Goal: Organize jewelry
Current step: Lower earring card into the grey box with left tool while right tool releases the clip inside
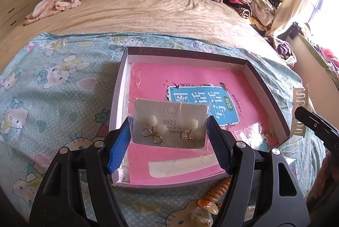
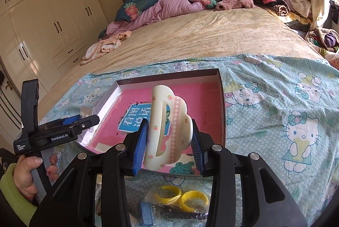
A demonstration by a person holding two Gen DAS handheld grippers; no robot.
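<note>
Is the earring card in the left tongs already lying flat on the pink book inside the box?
No: the earring card is pinched upright between the left tongs, above the pink book.

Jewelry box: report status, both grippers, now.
Left gripper shut on earring card, over the box. Right gripper shut on hair claw, above box. Nothing blocking; pink book lines the bottom.

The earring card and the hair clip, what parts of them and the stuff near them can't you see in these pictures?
- Earring card: small print under "S925" is too tiny, left wrist view.
- Hair clip: its teeth are hidden behind its own body, right wrist view.
- Yellow bangles: partly behind the right gripper frame.
- Amber spiral hair tie: partly behind the left gripper arm.
</note>
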